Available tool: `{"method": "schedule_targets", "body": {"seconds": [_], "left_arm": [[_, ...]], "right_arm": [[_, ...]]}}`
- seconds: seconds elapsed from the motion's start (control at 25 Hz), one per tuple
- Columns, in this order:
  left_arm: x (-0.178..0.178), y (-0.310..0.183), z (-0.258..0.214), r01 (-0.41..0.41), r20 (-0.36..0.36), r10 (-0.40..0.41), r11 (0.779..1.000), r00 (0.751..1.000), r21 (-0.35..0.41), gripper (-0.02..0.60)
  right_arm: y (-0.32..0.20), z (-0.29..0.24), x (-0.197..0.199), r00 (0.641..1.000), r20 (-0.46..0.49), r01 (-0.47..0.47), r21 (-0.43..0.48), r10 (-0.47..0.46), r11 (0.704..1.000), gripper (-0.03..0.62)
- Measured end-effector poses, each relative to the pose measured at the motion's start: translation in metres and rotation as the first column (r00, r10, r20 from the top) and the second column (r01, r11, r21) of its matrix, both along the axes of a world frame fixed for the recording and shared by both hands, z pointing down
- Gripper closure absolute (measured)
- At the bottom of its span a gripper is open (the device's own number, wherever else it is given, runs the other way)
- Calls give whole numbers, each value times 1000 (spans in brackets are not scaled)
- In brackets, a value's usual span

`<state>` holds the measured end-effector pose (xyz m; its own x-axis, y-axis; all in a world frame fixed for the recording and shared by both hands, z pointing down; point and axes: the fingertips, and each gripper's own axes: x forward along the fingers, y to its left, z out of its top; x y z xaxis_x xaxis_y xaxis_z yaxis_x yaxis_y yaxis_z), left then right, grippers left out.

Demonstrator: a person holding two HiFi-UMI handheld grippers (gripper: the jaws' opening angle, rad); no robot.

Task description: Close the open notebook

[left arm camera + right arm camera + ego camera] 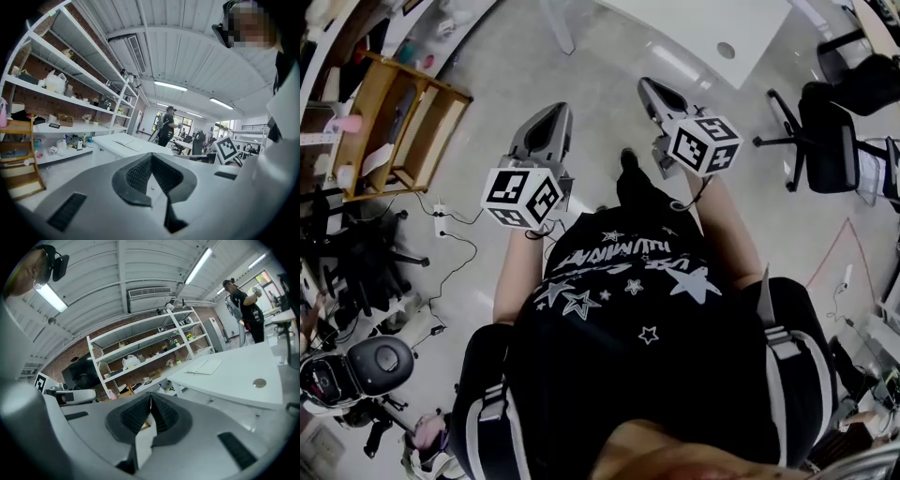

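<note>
The open notebook (123,141) lies flat on a white table (108,149) some way ahead of me; it also shows as pale open pages (204,366) in the right gripper view. I cannot pick it out in the head view. My left gripper (556,110) is held in the air over the floor, short of the table, jaws shut with nothing between them (151,156). The right gripper (645,85) is beside it, also shut and empty (150,402). Both point roughly level toward the table.
The white table (703,28) stands just ahead. A wooden rack (403,122) and long wall shelves (70,79) are to the left, black office chairs (825,141) to the right. Another person (166,126) stands beyond the table. Cables (455,234) lie on the floor.
</note>
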<state>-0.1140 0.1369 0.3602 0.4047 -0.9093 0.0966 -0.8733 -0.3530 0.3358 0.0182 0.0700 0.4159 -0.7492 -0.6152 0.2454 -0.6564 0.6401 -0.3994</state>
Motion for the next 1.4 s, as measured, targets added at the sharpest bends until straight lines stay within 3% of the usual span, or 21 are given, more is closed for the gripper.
{"method": "schedule_targets", "body": {"seconds": [0.4,0.68,0.88,1.24,1.4], "left_arm": [[25,-110,5,-5,0,5,1000,1000,-30,571],[29,-164,10,27,0,-27,998,1000,-48,571],[35,-196,6,37,51,-35,999,998,-35,571],[15,-243,15,11,65,-9,999,998,-37,571],[-2,-280,26,-28,46,30,998,998,-50,571]], "right_arm": [[-113,3,36,1000,14,-21,-15,21,1000,586],[-164,6,70,999,18,-46,-23,46,999,586],[-196,6,86,998,25,-61,-34,62,998,586],[-233,18,60,999,-1,-52,-50,52,997,586],[-271,16,47,993,-14,-114,-45,114,992,585]]}}
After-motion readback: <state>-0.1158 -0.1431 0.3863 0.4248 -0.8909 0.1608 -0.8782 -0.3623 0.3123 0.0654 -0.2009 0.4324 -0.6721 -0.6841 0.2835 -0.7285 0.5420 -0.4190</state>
